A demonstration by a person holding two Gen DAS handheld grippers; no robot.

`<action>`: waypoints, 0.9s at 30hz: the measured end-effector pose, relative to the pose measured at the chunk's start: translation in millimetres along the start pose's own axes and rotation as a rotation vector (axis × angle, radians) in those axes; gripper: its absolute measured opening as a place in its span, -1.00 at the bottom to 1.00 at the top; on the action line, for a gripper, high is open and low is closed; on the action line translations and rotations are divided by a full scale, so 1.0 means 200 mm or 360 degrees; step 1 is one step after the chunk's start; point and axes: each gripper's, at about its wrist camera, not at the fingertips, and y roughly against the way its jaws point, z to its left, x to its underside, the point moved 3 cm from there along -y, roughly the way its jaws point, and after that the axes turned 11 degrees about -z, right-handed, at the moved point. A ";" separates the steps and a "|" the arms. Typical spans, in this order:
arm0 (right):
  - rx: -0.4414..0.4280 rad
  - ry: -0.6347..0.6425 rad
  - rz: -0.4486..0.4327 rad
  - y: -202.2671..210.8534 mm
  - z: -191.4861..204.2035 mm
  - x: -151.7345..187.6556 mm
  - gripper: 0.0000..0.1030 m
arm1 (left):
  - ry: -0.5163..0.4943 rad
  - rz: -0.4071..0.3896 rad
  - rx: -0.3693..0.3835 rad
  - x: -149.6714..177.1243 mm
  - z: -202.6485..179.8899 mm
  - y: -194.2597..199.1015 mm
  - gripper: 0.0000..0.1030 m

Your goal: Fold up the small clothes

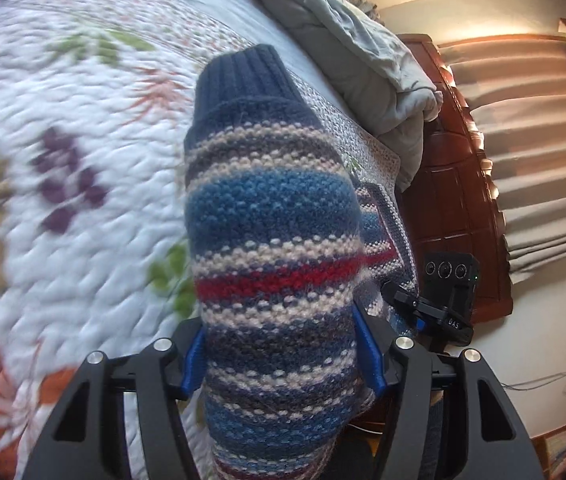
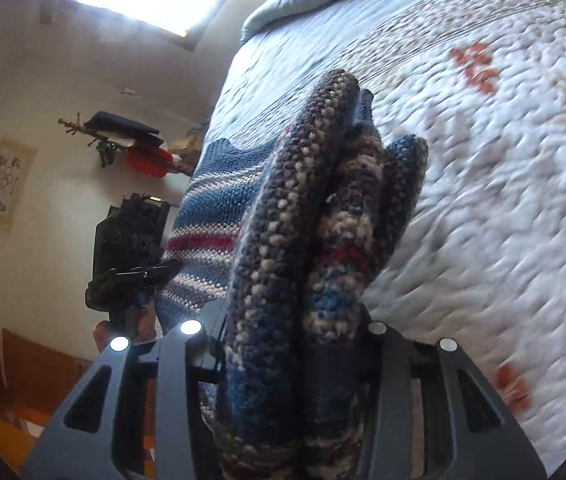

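You hold the striped blue, cream and red knitted sweater (image 1: 275, 216) above the floral quilted bed (image 1: 83, 160), left gripper (image 1: 283, 364) jaws clamping a sleeve and right gripper (image 2: 295, 344) jaws pinching bunched folds, its folding seemingly barely begun.

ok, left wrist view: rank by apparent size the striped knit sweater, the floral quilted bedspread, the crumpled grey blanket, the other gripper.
1. Floral quilted bedspread, fills the frame's left half.
2. Striped knit sweater, though it looms because it is nearest the lens.
3. Crumpled grey blanket.
4. Right gripper, only partly visible behind the sweater.
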 end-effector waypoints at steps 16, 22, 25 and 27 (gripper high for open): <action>0.0126 0.0058 0.0115 -0.47 0.18 0.71 0.21 | 0.0251 -0.0119 -0.0037 0.42 0.65 0.41 0.35; 0.0234 0.0113 -0.0108 -0.20 0.23 0.42 0.42 | -0.0031 -0.0537 -0.0202 0.47 0.41 0.81 0.38; 0.0251 0.0075 -0.0031 -0.34 0.22 0.30 0.29 | -0.0169 -0.0585 -0.0007 0.61 0.23 0.86 0.39; 0.0288 0.0042 0.0019 -0.40 0.12 0.28 0.14 | -0.0172 -0.0523 0.0080 0.70 0.18 0.77 0.40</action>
